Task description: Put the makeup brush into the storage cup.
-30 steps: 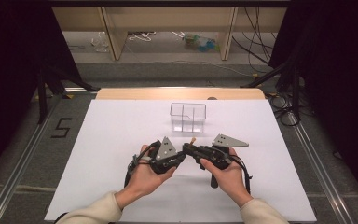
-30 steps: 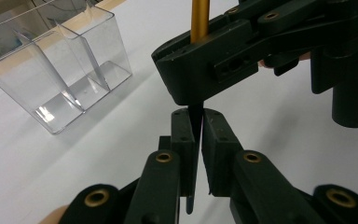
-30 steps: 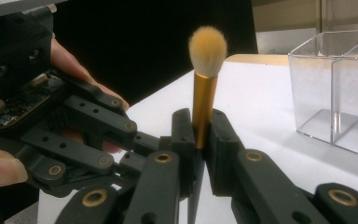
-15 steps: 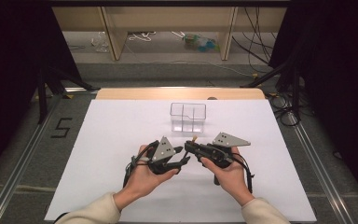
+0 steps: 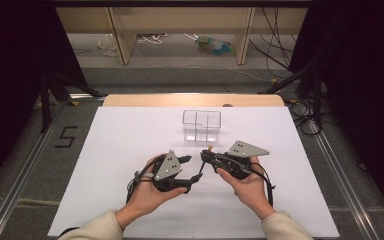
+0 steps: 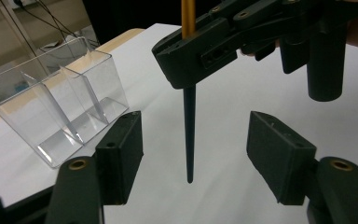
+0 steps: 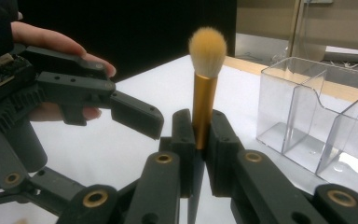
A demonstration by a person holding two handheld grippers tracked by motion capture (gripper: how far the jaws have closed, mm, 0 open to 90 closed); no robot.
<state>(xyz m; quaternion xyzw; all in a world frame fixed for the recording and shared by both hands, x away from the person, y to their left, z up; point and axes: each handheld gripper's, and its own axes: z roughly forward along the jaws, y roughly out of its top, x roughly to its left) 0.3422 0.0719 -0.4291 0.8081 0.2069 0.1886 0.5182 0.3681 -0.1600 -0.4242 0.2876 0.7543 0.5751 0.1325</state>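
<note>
I have the brush [image 7: 204,100] clamped in my right gripper [image 7: 200,140] — its jaws are closed on the gold ferrule, bristles up, the dark tapered handle hanging straight down below them. So the long axis is near vertical, tuft at the top, pointed tail toward the desk [image 5: 130,135] and, as far as the left gripper view tells, hanging clear of it.

My left gripper [image 6: 193,149] has just been opening; its jaws now stand well apart on either side of the handle [image 6: 189,135] with nothing pressed between the pads. The handle sits between them, touching neither.

In the high view the two grippers meet nose to nose near the front middle of the desk, the left gripper [image 5: 192,179] just beside the right gripper [image 5: 205,156]. The clear box [image 5: 201,125] with its dividers stands beyond them, toward the far edge — nearer my right hand [image 5: 247,182], which already carries the brush.

I judge the coming move as a short carry forward and a lowering, tail first, into one compartment. Since the brush is already upright, no turning should be needed — only keeping the tip clear of the box's rim.
</note>
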